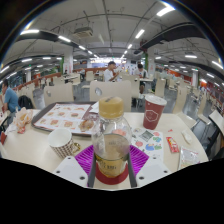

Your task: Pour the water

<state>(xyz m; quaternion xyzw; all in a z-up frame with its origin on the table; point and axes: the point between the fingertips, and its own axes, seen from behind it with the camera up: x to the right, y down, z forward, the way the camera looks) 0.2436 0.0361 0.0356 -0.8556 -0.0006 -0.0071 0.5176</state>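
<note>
A clear plastic bottle (111,140) with a yellow cap and a red band at its base stands upright between my fingers. Both purple pads (85,158) press on its lower sides, so my gripper (111,165) is shut on the bottle. Beyond the bottle to the right, a red paper cup (153,110) stands on the table (40,145). A small patterned cup (65,143) sits just left of the fingers.
A tray (62,117) with a printed sheet lies at the back left of the table. Small packets (172,144) lie to the right. People sit at tables in the hall beyond, one person (110,72) straight ahead.
</note>
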